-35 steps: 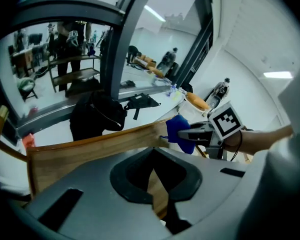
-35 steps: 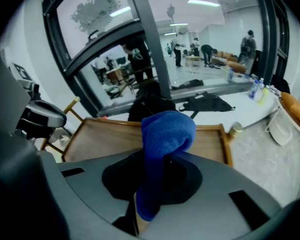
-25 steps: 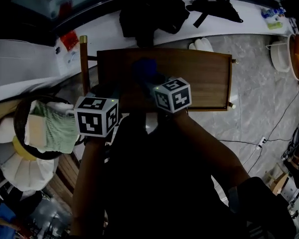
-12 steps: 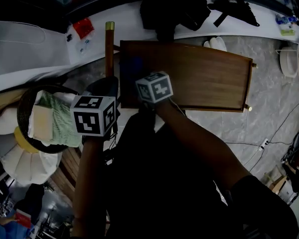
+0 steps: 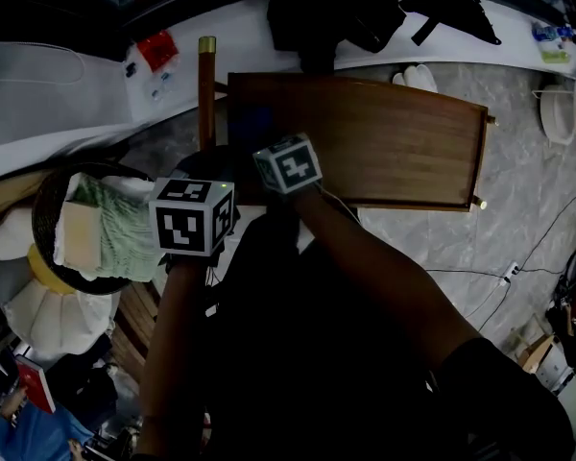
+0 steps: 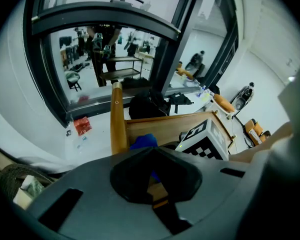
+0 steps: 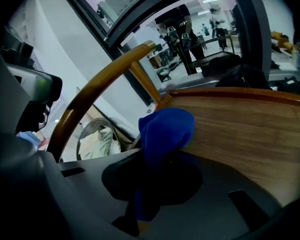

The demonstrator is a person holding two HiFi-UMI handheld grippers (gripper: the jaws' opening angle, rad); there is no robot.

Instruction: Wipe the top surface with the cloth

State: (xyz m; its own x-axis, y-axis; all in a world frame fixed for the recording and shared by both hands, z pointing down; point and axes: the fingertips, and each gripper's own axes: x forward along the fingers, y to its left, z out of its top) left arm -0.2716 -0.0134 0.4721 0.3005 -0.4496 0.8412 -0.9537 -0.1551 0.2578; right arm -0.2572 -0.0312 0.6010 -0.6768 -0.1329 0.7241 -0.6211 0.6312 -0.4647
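Observation:
The brown wooden table top (image 5: pixel 394 137) lies ahead of me; it fills the right half of the right gripper view (image 7: pixel 250 129). A blue cloth (image 7: pixel 165 129) is bunched between the jaws of my right gripper (image 7: pixel 157 156), pressed onto the top near its left end. In the head view the right gripper (image 5: pixel 288 164) sits over the table's front-left corner, and the cloth (image 5: pixel 254 128) shows only dimly. My left gripper (image 5: pixel 192 217) hovers off the table's left front, jaws together with nothing in them. It sees the cloth (image 6: pixel 144 141) past its tips (image 6: pixel 150 151).
A wooden post (image 5: pixel 206 84) rises by the table's left end, and a curved wooden rail (image 7: pixel 95 84) arcs beside it. A round basket (image 5: pixel 48 209) with green cloth stands at left. Black bags (image 5: pixel 336 12) lie on the white ledge behind. A white basin (image 5: pixel 547 113) sits at right.
My right gripper has slid the cloth leftward along the table top to its left end. The left gripper has barely moved.

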